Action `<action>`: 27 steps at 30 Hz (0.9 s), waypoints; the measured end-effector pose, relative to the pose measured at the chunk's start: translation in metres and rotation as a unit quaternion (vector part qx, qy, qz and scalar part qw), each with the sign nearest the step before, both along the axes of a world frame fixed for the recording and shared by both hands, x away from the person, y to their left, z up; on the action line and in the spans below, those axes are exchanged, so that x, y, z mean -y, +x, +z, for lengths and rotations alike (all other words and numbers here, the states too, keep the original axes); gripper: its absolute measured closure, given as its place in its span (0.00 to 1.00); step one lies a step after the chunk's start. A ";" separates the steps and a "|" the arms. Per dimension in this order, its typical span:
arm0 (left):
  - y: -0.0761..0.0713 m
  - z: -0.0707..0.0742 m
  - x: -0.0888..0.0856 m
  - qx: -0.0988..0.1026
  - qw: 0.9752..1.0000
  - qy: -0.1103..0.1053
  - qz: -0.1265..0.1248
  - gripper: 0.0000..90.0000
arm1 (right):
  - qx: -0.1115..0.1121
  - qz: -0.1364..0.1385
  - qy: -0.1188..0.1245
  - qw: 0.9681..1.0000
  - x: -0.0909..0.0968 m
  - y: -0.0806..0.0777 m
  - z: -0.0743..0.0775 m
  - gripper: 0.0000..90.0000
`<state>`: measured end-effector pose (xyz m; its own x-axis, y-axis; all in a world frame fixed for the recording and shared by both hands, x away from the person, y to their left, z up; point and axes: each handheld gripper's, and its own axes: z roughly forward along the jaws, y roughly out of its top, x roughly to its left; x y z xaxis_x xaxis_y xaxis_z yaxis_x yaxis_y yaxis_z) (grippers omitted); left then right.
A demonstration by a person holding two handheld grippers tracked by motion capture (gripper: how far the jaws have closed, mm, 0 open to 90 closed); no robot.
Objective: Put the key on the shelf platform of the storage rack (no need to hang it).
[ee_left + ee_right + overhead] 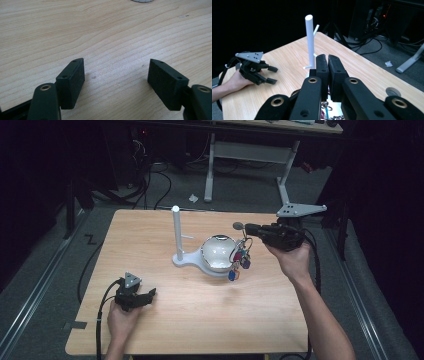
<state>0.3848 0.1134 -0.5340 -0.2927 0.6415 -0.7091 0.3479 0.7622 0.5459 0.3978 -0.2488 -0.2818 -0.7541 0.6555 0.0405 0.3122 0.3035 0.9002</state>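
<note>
Pale wood-grain surface (190, 320) carries a white plastic stand with a tall upright post (176, 234) and short side pegs, its flat base running into a shiny rounded bowl-like dish (218, 251) near the middle. The dish is glossy and washed out, so what lies inside it is hard to make out.

The right tool (248, 227) is held raised over the right side of the dish. In the right gripper view its two black jaws stand pressed nearly together with only a thin slit between them. A bunch of small red, blue and orange key tags on a ring (240, 260) hangs just below its tip; where the jaws actually pinch the ring is hidden behind the jaws themselves, and only a bit of wire and colour shows below them (325, 106).

The left tool (149, 294) rests low on the surface near the front left corner, well apart from the stand. Its jaws stand wide apart with bare wood between them. A grey curved edge (142, 0) is cut off at the top of the left gripper view.
</note>
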 end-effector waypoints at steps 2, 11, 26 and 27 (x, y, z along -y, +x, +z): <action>0.000 0.000 0.000 0.000 1.000 0.000 0.000 0.34 | -0.001 0.001 0.000 1.000 -0.001 0.001 0.000 0.98; 0.000 0.000 0.000 0.000 1.000 0.000 -0.001 0.33 | -0.003 0.005 0.000 1.000 -0.015 0.013 0.003 0.98; 0.000 -0.001 -0.001 0.004 1.000 0.006 -0.006 0.33 | -0.009 -0.018 0.010 1.000 -0.025 0.041 -0.002 0.98; 0.000 -0.001 -0.001 0.004 1.000 0.006 -0.006 0.33 | -0.010 -0.019 0.011 1.000 -0.026 0.043 -0.003 0.98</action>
<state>0.3848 0.1147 -0.5345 -0.2796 0.6530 -0.7039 0.3527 0.7517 0.5572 0.4405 -0.2226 -0.2844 -0.7275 0.6825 0.0703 0.3411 0.2709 0.9002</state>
